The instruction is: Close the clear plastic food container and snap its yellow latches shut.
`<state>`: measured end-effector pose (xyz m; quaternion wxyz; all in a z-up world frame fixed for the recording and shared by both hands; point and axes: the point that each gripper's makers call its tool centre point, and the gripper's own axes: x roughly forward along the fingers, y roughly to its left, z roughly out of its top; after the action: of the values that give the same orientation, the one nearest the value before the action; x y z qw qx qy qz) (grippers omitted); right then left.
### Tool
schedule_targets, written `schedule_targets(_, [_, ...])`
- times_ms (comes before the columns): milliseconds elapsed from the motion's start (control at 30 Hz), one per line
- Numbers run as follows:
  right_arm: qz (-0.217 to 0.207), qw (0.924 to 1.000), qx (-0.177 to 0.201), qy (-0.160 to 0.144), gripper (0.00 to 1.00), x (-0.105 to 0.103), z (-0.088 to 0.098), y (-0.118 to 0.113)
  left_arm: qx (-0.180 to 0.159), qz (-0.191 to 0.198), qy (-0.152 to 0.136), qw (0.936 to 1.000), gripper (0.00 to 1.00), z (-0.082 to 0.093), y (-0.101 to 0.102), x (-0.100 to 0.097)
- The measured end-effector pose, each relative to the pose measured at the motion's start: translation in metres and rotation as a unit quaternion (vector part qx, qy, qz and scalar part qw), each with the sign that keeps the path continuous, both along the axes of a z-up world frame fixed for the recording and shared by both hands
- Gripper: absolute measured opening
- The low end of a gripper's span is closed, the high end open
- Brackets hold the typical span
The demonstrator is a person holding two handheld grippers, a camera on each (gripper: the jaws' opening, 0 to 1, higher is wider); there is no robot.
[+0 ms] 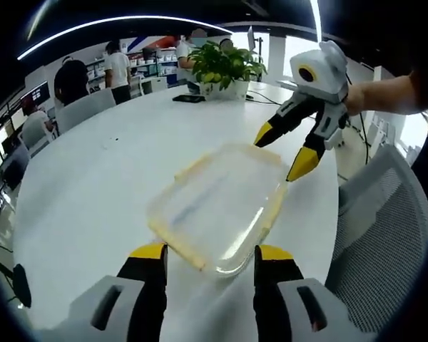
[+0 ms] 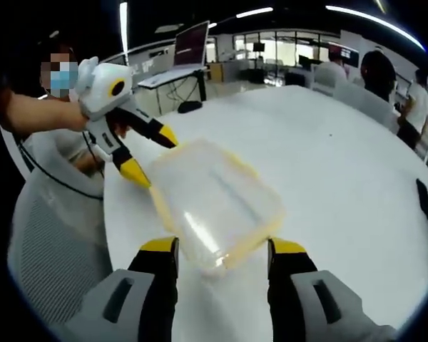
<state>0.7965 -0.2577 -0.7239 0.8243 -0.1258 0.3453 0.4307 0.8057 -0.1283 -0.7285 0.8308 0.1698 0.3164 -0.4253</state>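
Note:
A clear plastic food container (image 1: 217, 206) with yellow latches along its edges lies on the white table (image 1: 93, 185), lid on top. In the left gripper view my left gripper (image 1: 211, 253) stands open, its yellow-tipped jaws either side of the container's near corner. My right gripper (image 1: 283, 151), held by a hand, is open at the far right corner. From the right gripper view the same container (image 2: 214, 203) sits just ahead of my open right gripper (image 2: 223, 247), and the left gripper (image 2: 151, 155) spreads open at its far left corner. Whether the latches are snapped is unclear.
A potted plant (image 1: 225, 68) and a dark phone (image 1: 189, 98) sit at the table's far side. A mesh chair (image 1: 385, 235) stands close by the table edge. A laptop (image 2: 189, 46) is on a desk beyond. People stand in the background.

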Motion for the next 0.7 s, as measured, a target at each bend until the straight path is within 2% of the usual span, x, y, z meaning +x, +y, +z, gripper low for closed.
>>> schedule_targets(700, [-0.001,1.0,-0.004,0.004,0.47,0.043,0.0,0.001,0.007,0.007,0.006,0.9999,0.43,0.0,0.0,0.042])
